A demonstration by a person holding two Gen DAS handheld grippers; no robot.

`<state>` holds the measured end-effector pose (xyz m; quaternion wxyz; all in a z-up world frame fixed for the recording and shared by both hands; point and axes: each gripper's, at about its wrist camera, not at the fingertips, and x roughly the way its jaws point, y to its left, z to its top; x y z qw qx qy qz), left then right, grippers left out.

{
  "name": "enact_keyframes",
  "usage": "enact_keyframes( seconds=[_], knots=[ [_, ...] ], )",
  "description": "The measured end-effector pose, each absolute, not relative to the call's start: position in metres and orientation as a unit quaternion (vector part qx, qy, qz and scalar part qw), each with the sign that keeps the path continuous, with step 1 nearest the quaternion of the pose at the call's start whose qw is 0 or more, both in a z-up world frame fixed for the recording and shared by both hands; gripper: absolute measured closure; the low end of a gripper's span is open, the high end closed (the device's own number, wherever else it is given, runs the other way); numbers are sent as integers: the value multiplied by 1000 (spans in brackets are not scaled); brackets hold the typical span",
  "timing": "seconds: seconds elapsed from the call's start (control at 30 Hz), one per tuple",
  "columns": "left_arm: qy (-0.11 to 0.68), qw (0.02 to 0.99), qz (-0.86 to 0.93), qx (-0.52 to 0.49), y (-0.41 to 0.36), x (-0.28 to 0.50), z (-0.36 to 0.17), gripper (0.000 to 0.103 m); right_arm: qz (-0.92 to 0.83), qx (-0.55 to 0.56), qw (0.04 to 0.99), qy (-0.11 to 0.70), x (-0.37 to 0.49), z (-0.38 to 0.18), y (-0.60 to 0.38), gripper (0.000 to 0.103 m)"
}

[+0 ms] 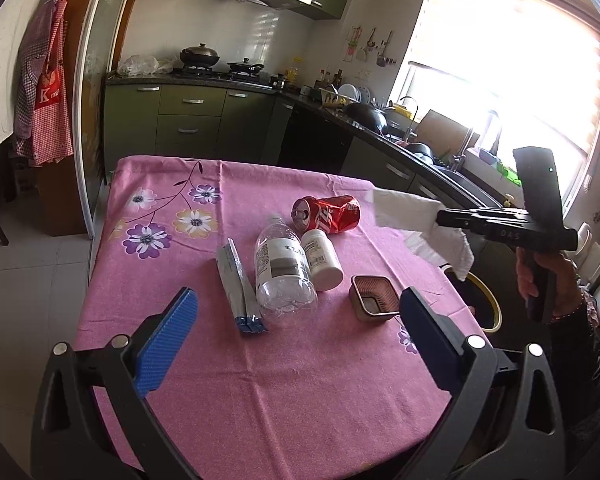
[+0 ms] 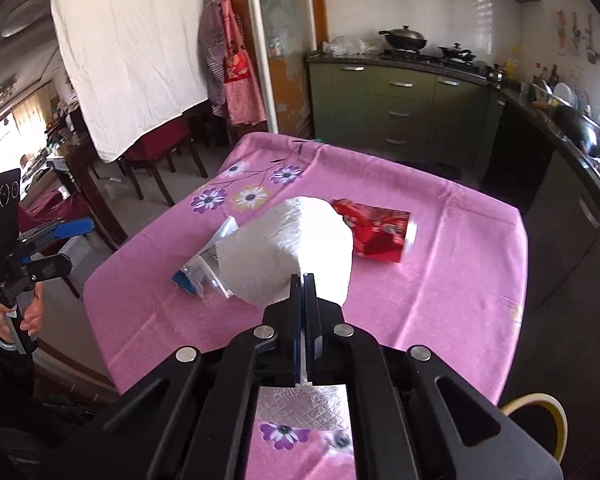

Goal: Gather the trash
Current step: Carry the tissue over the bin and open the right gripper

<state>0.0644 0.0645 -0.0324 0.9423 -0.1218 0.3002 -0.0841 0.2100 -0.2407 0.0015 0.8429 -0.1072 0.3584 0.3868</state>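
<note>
My right gripper [image 2: 304, 278] is shut on a white paper napkin [image 2: 296, 248] and holds it above the pink table's right side; it also shows in the left wrist view [image 1: 439, 216] with the napkin [image 1: 407, 208] hanging from it. On the pink tablecloth [image 1: 260, 380] lie a crushed red cola can [image 1: 327, 214], a clear plastic bottle [image 1: 282, 268], a white pill bottle [image 1: 321, 260], a silver and blue wrapper [image 1: 240, 288] and a small brown square cup [image 1: 373, 298]. My left gripper [image 1: 296, 332] is open and empty, hovering above the table's near side.
A bin with a yellow rim [image 1: 487, 304] stands on the floor off the table's right edge, below the napkin; it also shows in the right wrist view [image 2: 539, 412]. Green kitchen cabinets [image 1: 192, 120] and a cluttered counter [image 1: 379, 120] lie beyond. Chairs [image 2: 156, 152] stand at the left.
</note>
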Motion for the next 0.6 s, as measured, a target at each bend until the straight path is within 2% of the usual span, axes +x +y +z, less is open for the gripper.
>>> enact_keyframes(
  seconds=[0.23, 0.6],
  knots=[
    [302, 941, -100, -115, 51, 68, -32, 7, 241, -45, 883, 399, 222, -9, -372, 101],
    [316, 937, -121, -90, 21, 81, -31, 7, 35, -11, 871, 491, 257, -112, -519, 100]
  ],
)
